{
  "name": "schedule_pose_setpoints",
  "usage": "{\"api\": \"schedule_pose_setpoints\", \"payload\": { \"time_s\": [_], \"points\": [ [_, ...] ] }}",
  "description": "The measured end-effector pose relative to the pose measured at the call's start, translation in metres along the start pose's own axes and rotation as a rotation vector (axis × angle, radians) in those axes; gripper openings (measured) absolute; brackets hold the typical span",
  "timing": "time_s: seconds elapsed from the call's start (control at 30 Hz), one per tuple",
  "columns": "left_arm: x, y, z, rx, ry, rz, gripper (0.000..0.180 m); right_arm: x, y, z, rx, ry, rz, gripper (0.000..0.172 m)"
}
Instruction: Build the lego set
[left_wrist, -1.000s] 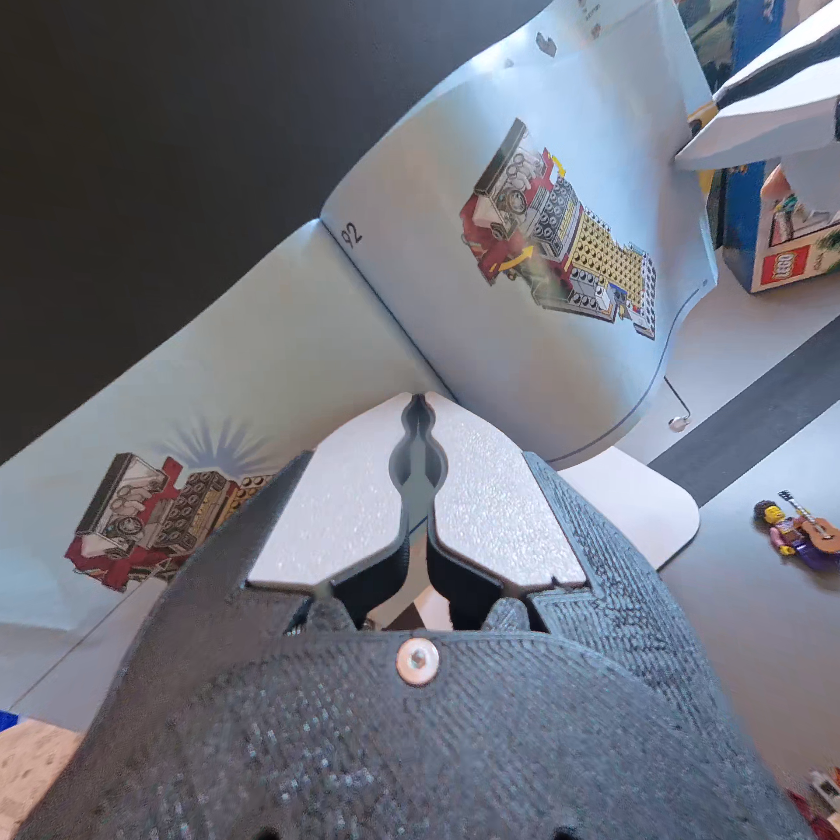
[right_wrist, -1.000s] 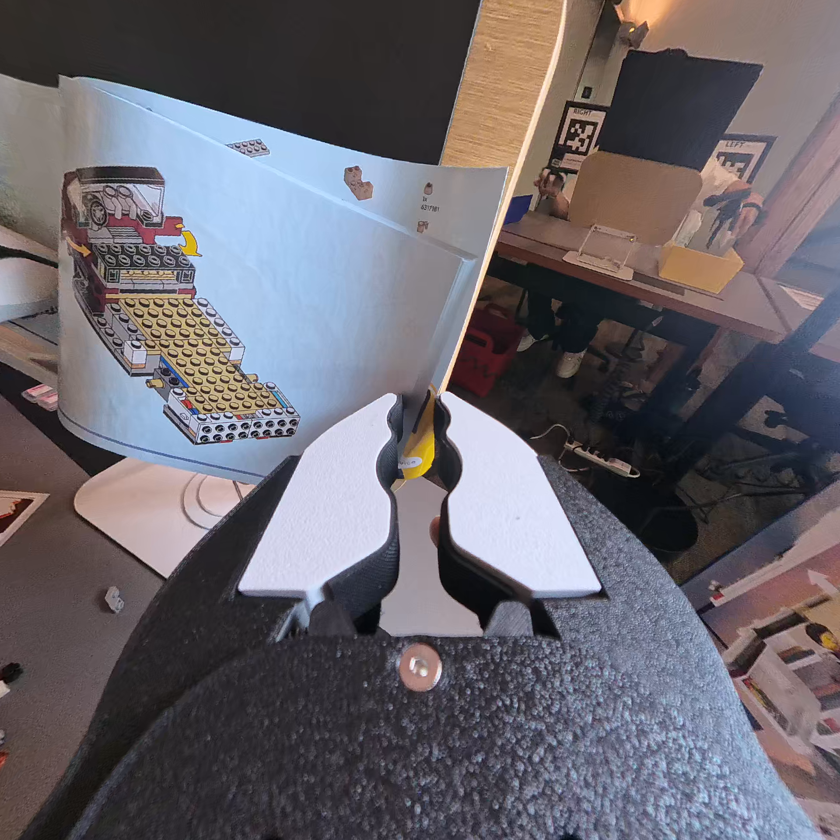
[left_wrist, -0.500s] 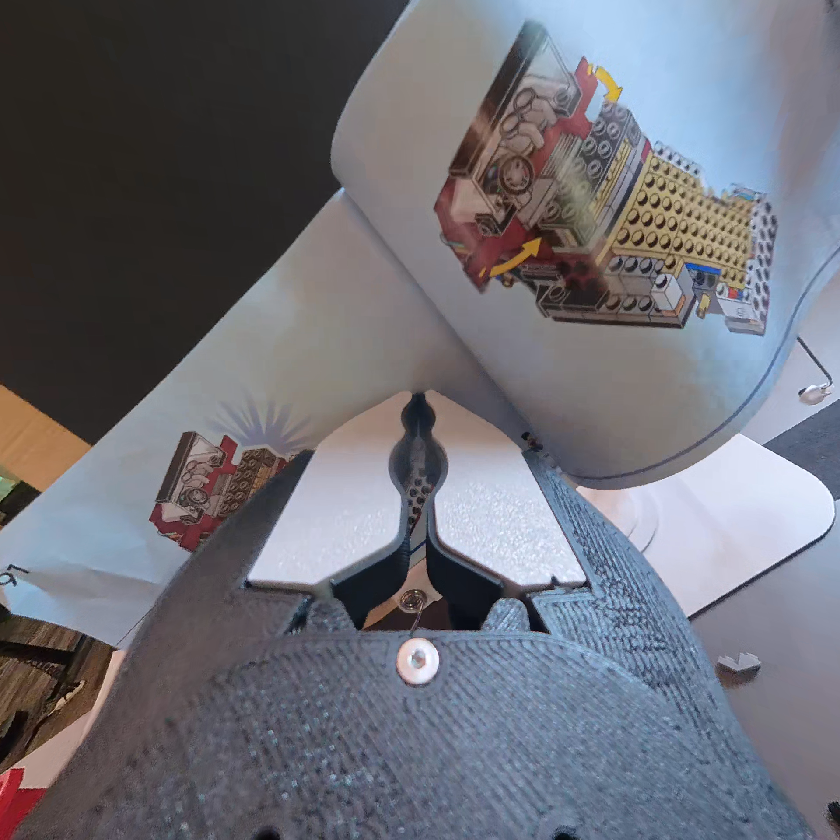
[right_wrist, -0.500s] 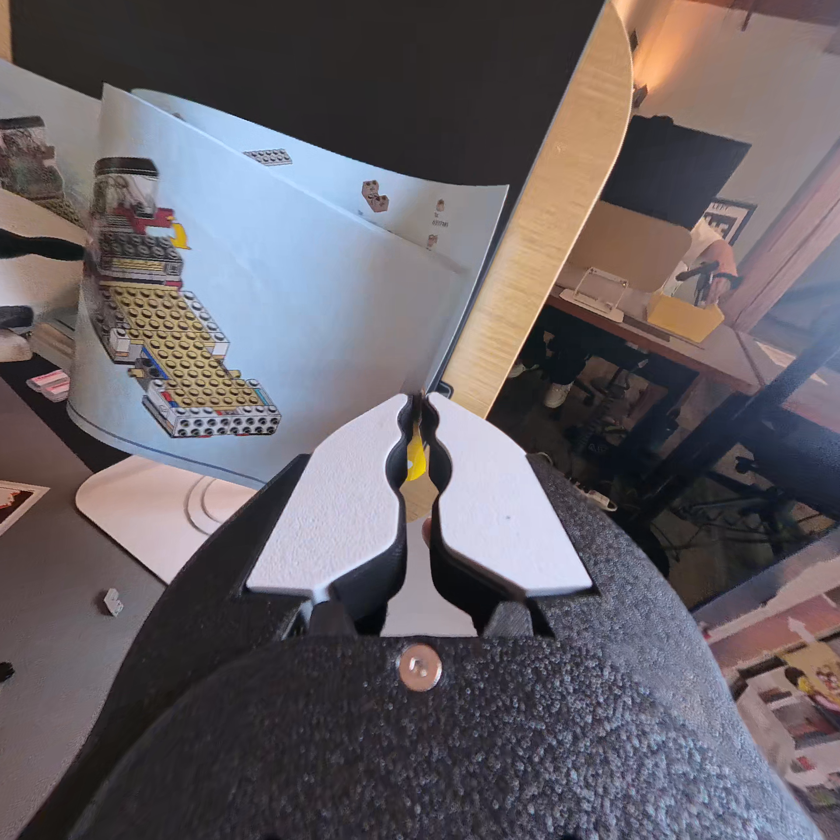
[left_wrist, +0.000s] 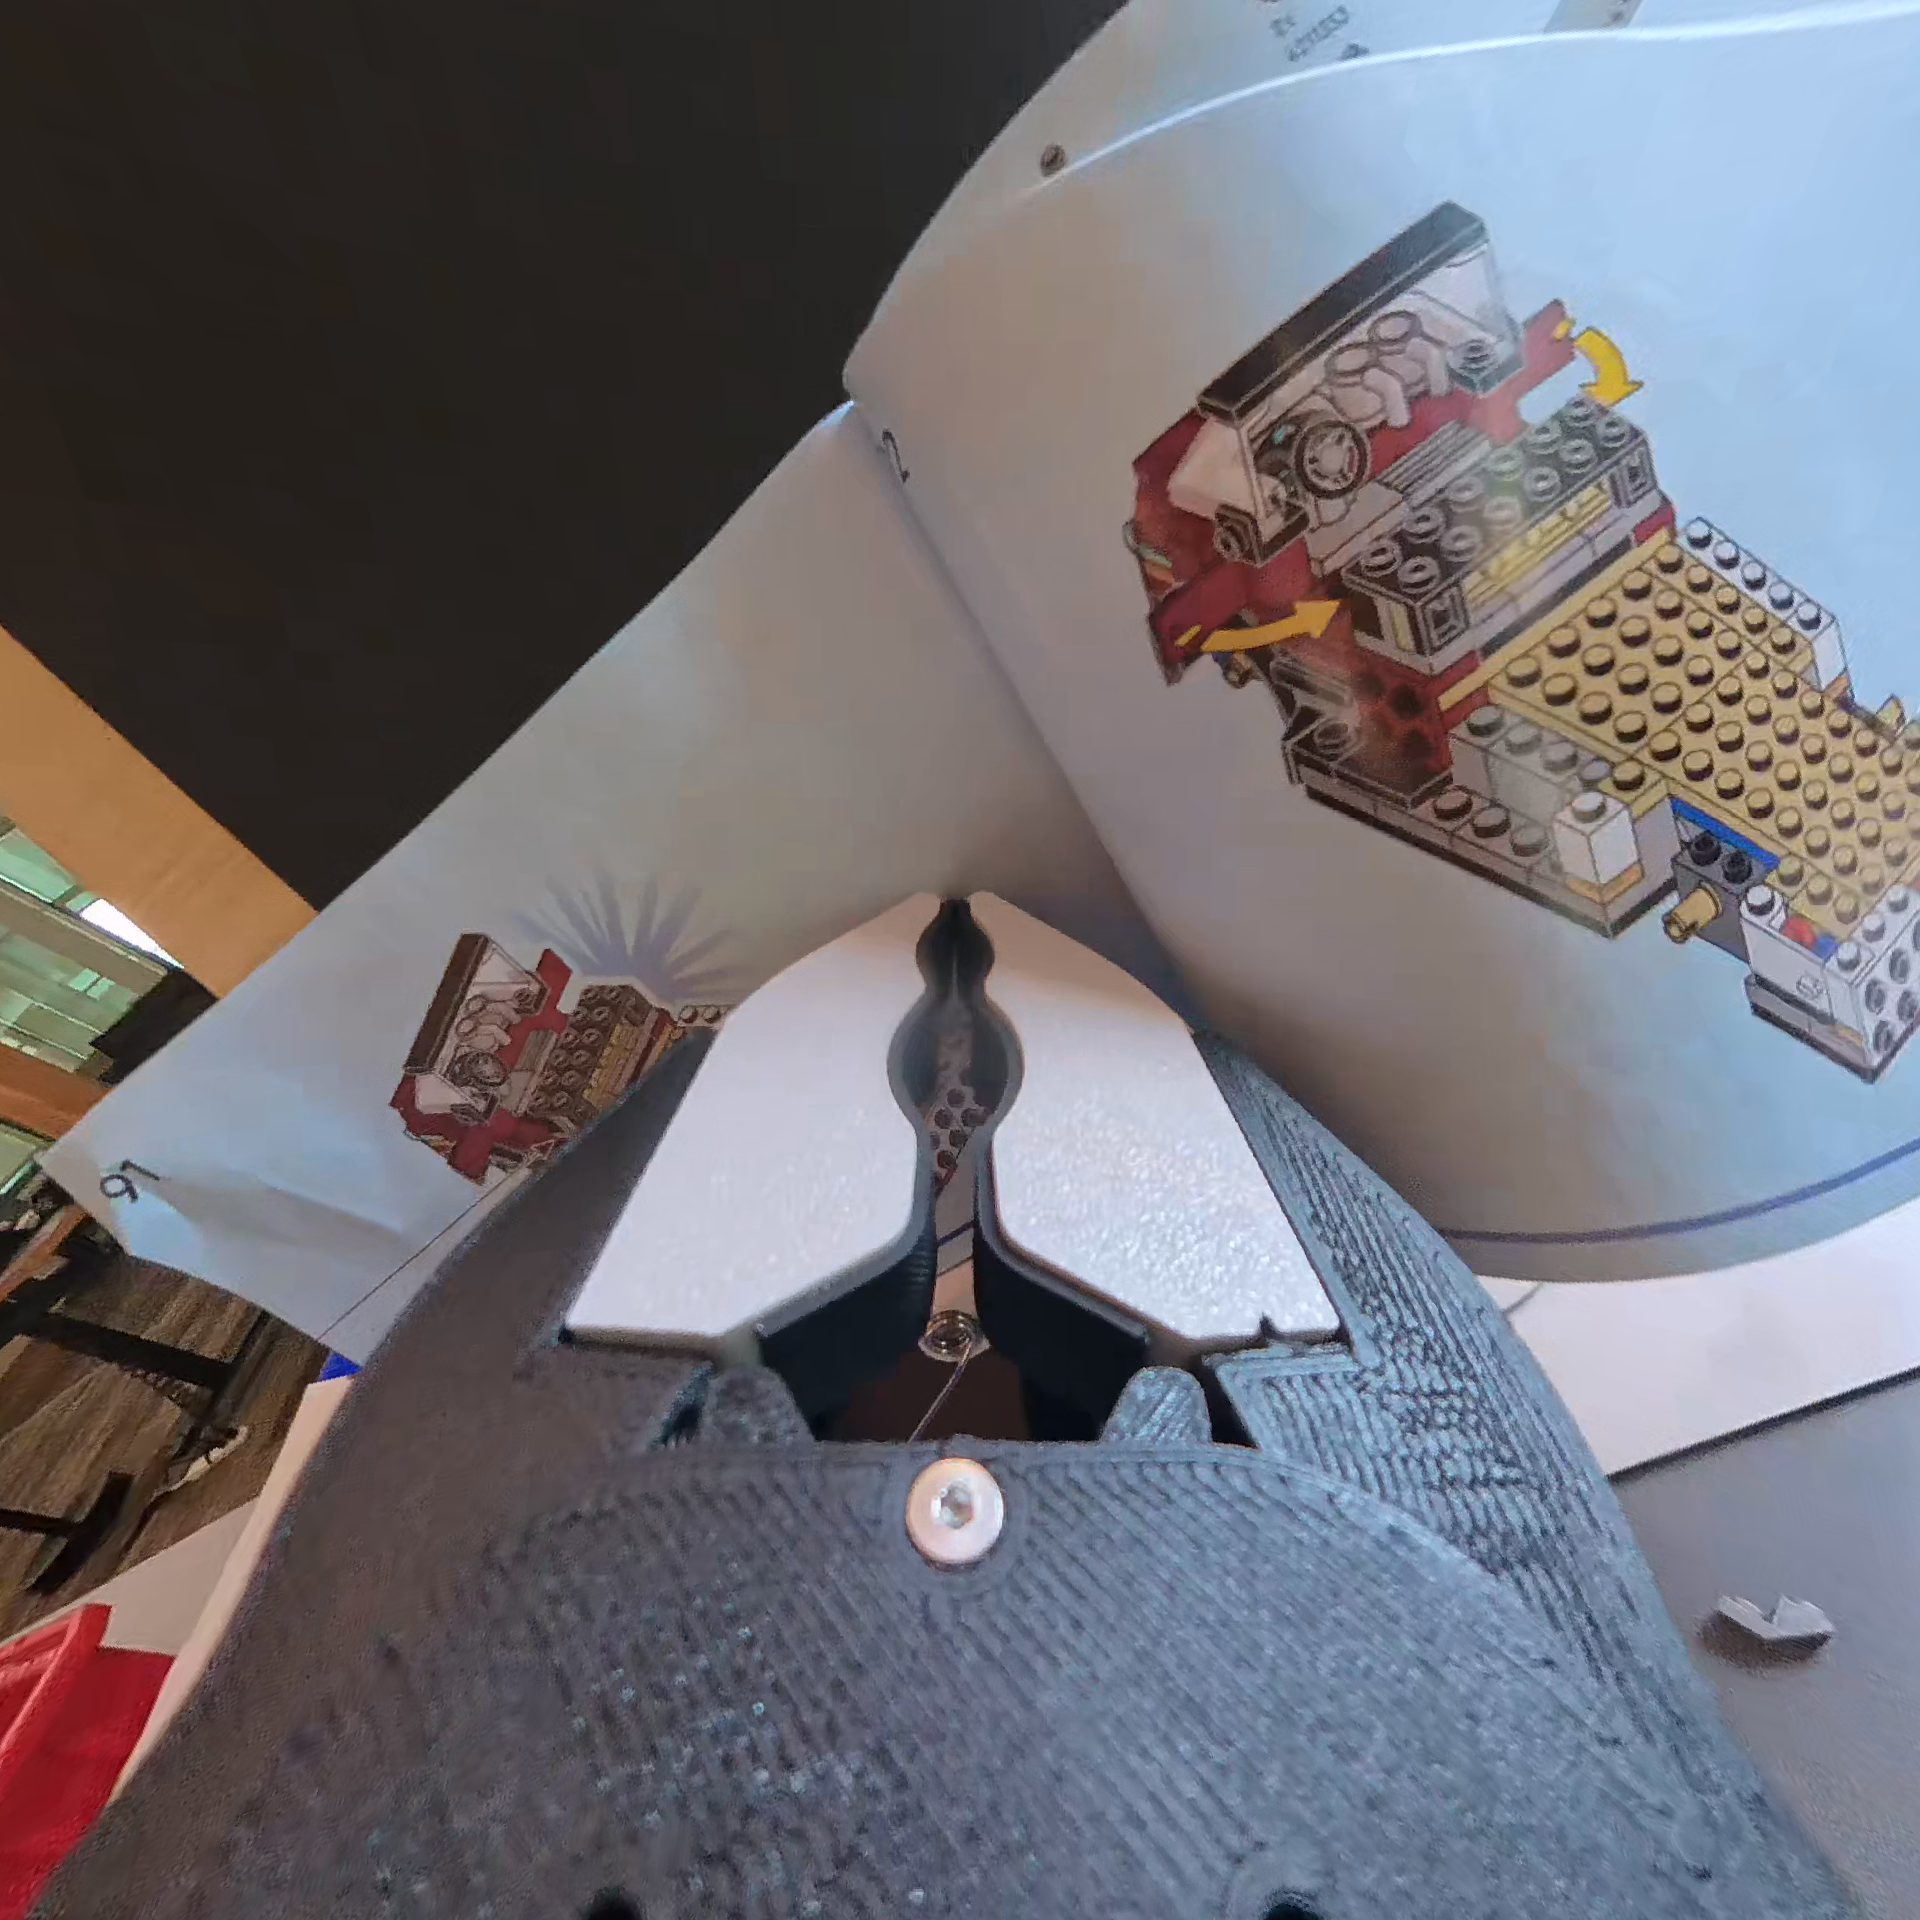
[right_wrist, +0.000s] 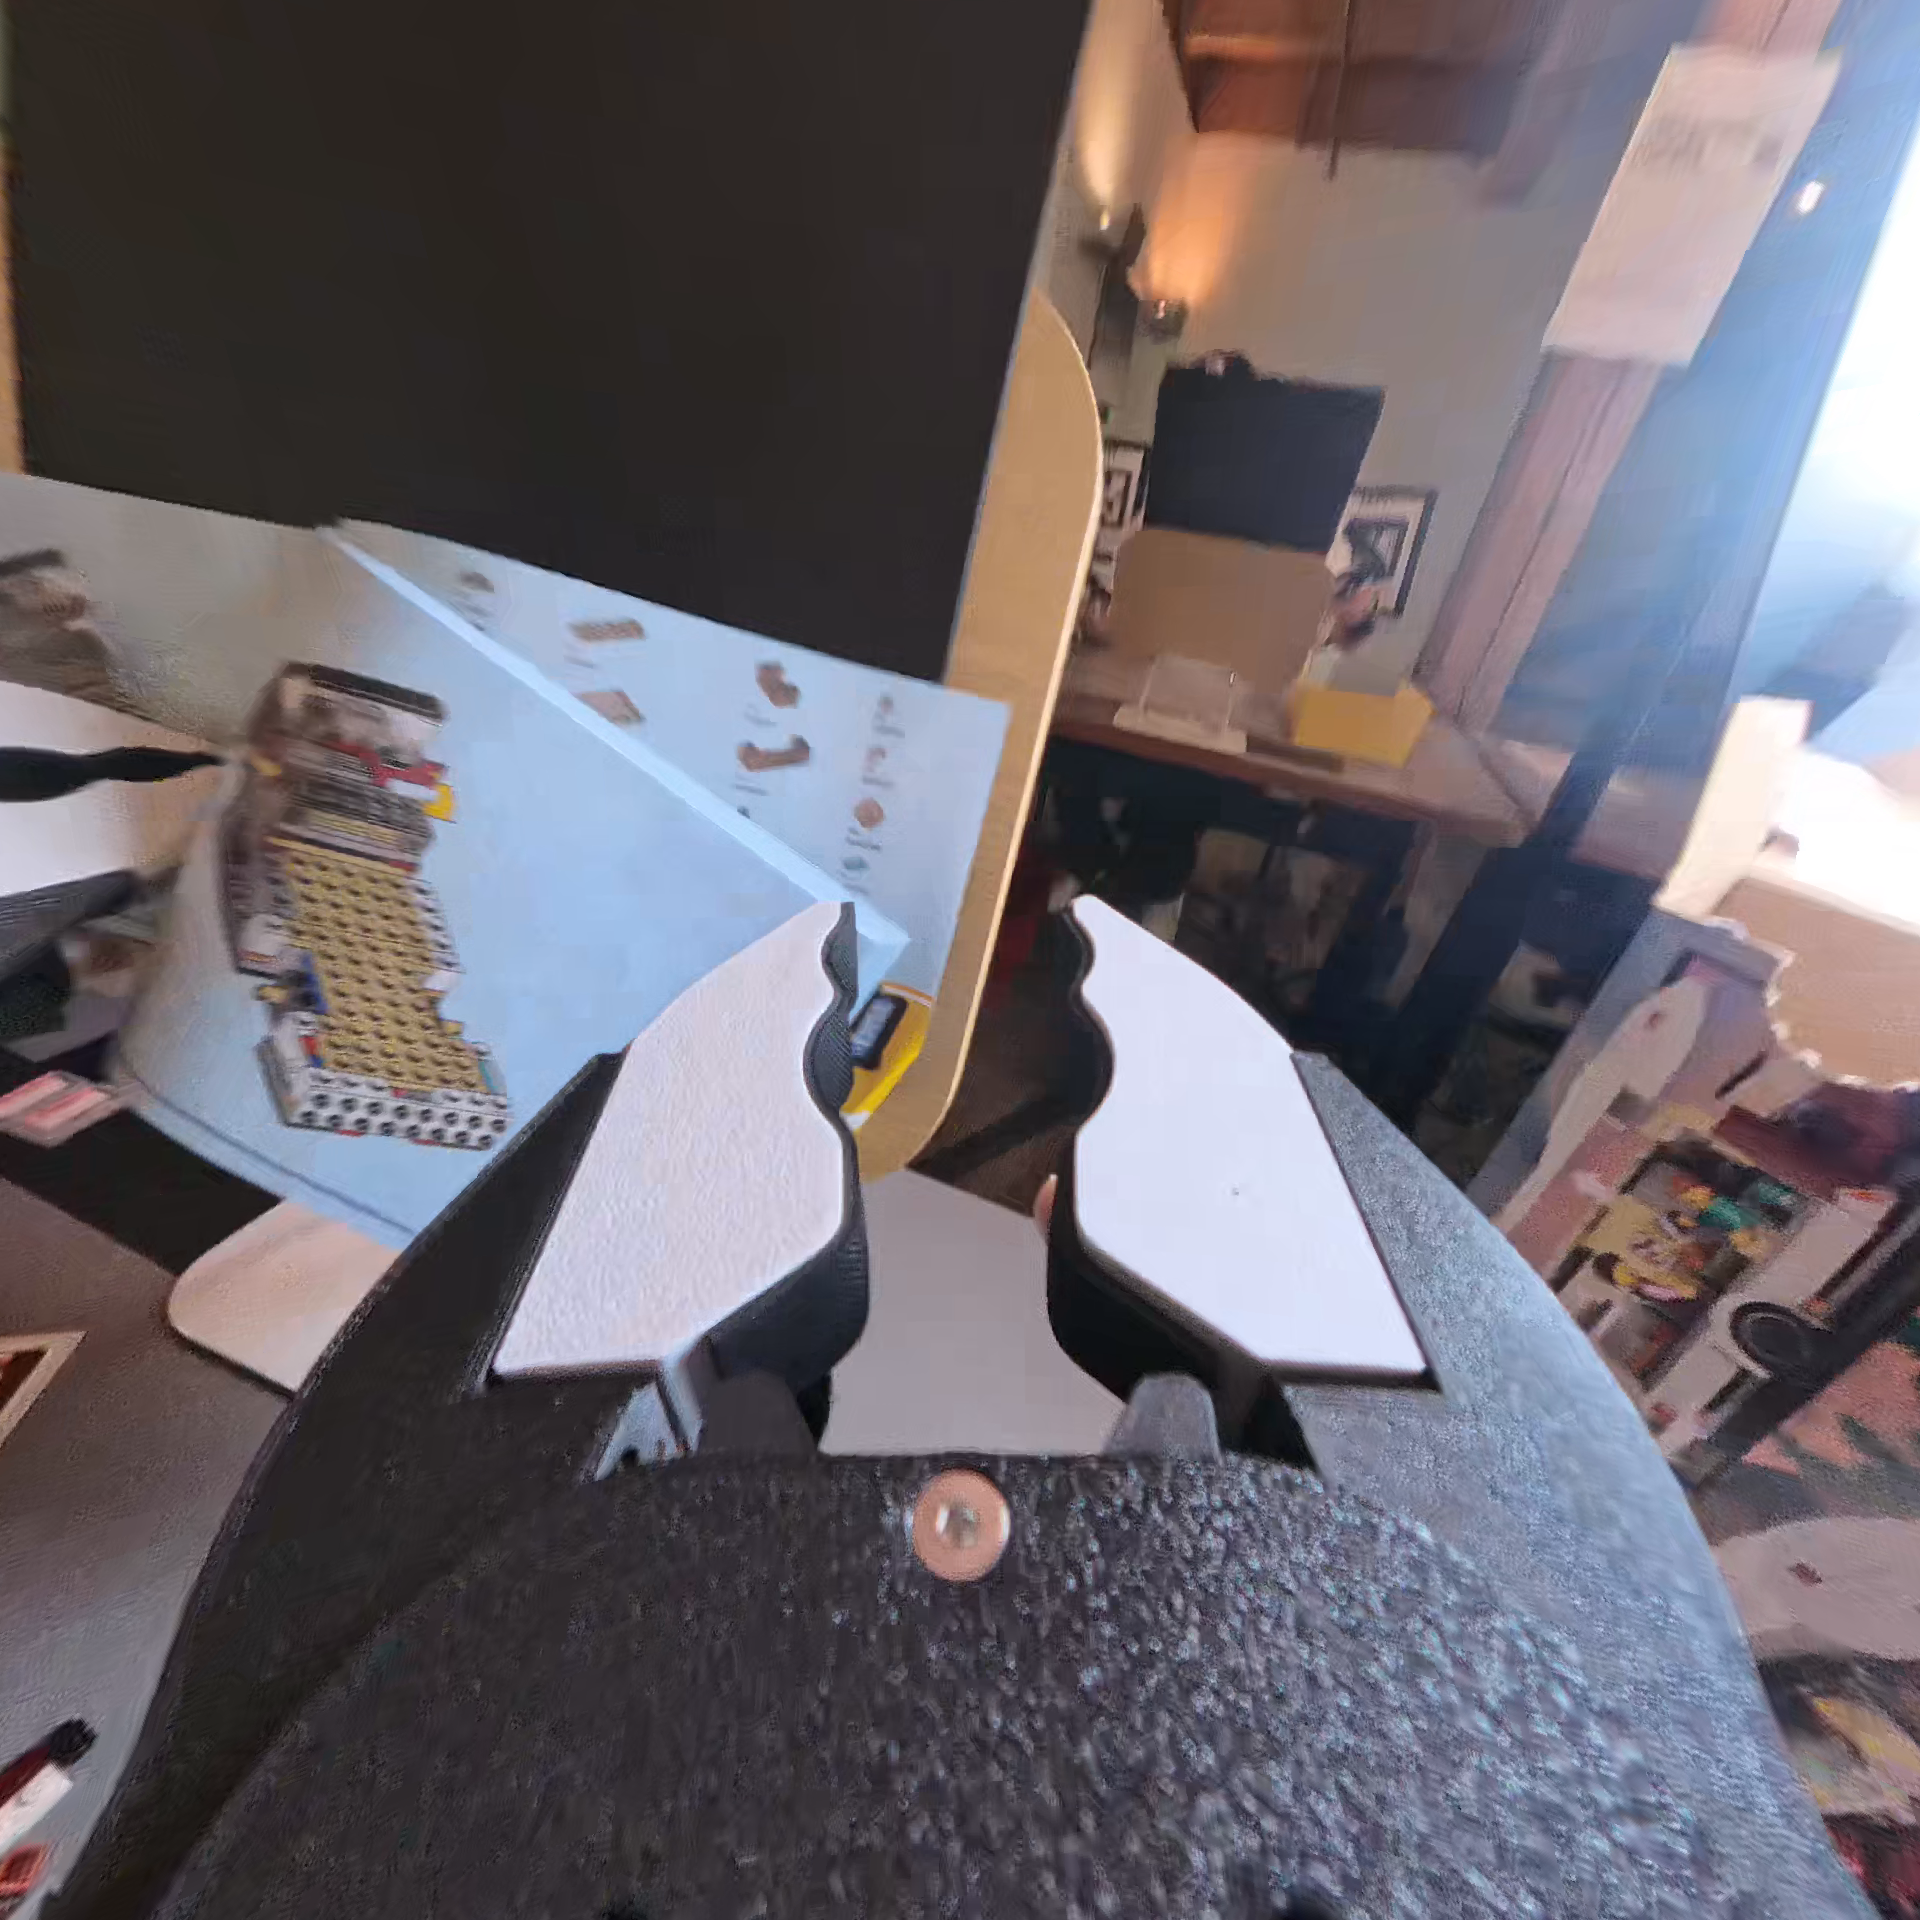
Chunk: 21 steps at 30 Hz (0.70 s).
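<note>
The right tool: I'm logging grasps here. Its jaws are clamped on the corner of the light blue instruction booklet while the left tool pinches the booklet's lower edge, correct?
Not quite. In the right wrist view the right tool stands open, the instruction booklet lying beside its left finger, unclamped. The left tool does pinch the booklet's lower edge.

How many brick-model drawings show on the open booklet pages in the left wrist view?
2: a large drawing on the right-hand page, and a small drawing on the left-hand page, partly hidden by the left tongs. More may be hidden.

Printed page numbers sat on the pale-blue instruction booklet (left_wrist: 779, 727), one at the near-left page corner, another up by the fold. Tiny part codes lined its far page, and a black-and-white marker sign (right_wrist: 1387, 551) hung far right, too blurred to read.
</note>
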<state>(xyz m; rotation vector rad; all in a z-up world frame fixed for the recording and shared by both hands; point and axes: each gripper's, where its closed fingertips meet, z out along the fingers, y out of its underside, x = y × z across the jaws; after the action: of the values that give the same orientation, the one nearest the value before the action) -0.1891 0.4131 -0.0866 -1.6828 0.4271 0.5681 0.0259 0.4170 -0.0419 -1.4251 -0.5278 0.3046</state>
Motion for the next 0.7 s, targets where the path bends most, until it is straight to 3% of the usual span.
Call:
{"api": "schedule_pose_setpoints", "payload": {
  "time_s": [0.1,0.2,0.27,0.43,0.57,0.7],
  "points": [
    [0.000,0.000,0.000,-0.013,0.015,-0.023,0.000,-0.079,-0.021,-0.035,0.117,-0.203,-0.196,0.039],
    [0.001,0.000,-0.001,-0.015,0.022,-0.045,0.000,-0.158,0.011,-0.037,0.072,-0.334,-0.487,0.039],
    [0.001,0.000,-0.001,-0.016,0.024,-0.062,0.000,-0.179,0.034,-0.016,0.024,-0.323,-0.588,0.039],
    [0.000,0.002,-0.002,-0.014,0.062,-0.092,0.000,-0.149,0.057,0.032,-0.107,-0.127,-0.805,0.042],
    [-0.005,0.007,-0.004,-0.003,0.065,-0.069,0.000,-0.126,0.058,0.028,-0.134,-0.202,-0.725,0.038],
    [-0.007,0.008,-0.004,0.010,0.066,-0.049,0.000,-0.091,0.067,0.039,-0.279,-0.275,-0.482,0.037]
  ]
}}
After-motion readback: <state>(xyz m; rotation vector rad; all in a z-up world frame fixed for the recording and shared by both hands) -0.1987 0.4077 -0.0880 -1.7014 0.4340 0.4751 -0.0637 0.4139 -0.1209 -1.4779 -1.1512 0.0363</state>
